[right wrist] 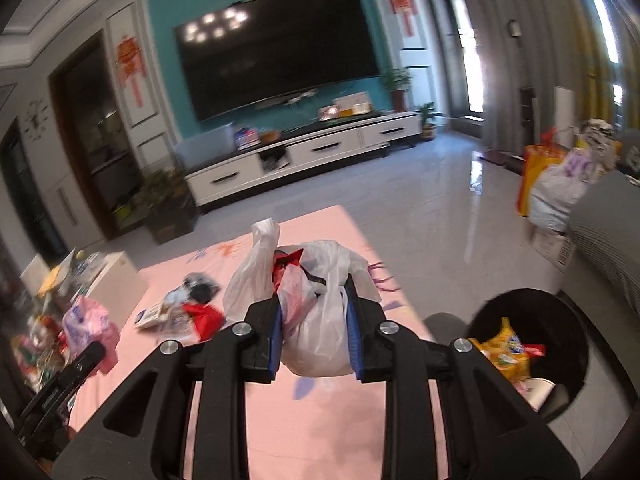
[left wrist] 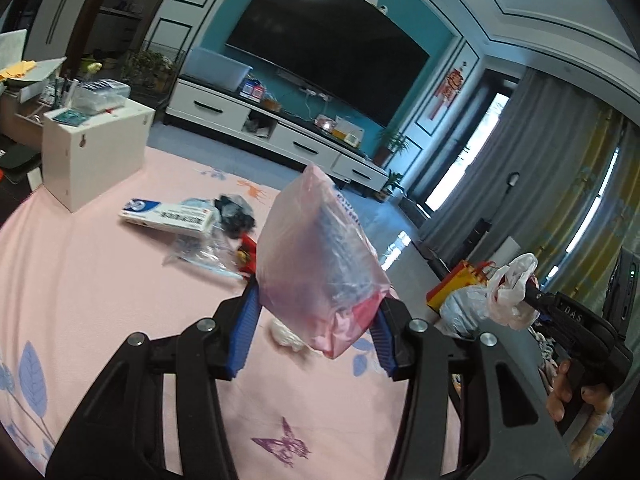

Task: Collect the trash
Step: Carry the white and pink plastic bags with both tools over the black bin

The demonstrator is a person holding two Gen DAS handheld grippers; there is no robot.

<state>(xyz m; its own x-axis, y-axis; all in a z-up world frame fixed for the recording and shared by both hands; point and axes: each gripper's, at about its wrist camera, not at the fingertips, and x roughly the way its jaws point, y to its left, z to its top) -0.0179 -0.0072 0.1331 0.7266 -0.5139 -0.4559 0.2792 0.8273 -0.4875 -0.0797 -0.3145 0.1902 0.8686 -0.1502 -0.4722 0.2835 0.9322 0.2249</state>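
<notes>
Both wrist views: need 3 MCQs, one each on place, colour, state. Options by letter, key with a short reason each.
1. Where does the black bin sit relative to the pink table?
A. On the table
B. On the floor, off its right edge
C. Under the TV stand

2. What colour is the bag in the left gripper?
A. Pink
B. Green
C. Black

3. What is the state of the right gripper?
A. Open, holding nothing
B. Shut on the white plastic bag
C. Shut on a carton

Key:
1 B, the right wrist view shows the bin on the tiles beside the table.
2 A, the pink plastic bag sits between the blue pads.
3 B, both pads press into the white bag.
</notes>
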